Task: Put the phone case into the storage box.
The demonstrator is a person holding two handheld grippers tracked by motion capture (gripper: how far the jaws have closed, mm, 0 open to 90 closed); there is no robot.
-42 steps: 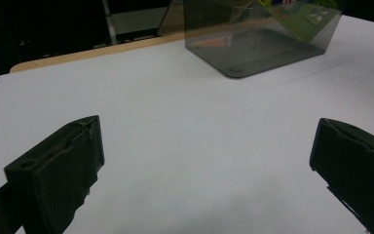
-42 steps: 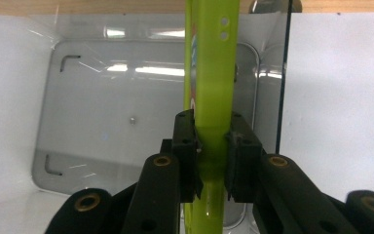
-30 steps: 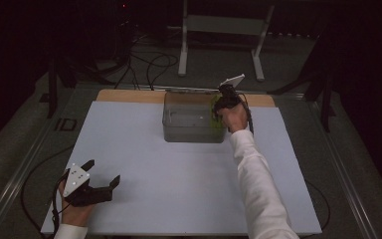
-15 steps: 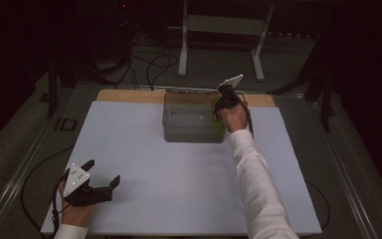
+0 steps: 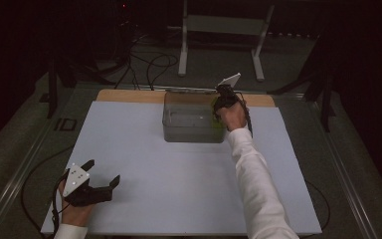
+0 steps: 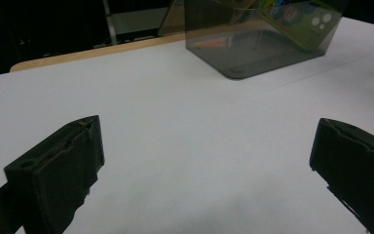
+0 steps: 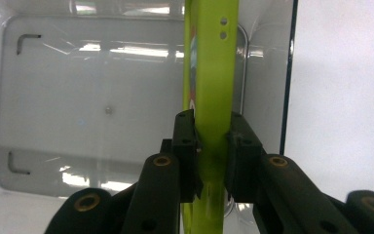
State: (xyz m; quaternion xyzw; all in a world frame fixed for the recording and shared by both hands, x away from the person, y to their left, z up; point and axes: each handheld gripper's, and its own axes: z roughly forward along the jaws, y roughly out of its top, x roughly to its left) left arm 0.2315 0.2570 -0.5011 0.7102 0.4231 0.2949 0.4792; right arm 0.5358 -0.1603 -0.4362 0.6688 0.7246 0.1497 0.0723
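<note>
At the white surface's (image 5: 179,189) one o'clock, the right gripper (image 7: 209,146) is clamped on a flat lime-green card (image 7: 213,73) held edge-on inside the clear smoky plastic box (image 5: 191,124), while the left gripper (image 5: 97,181) rests spread apart at seven o'clock.

Open tabletop (image 5: 179,189) around bin (image 5: 191,132)

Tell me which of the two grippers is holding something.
The right gripper, at the clear bin, is clamped on a thin green box; the left gripper rests open on the white table.
</note>
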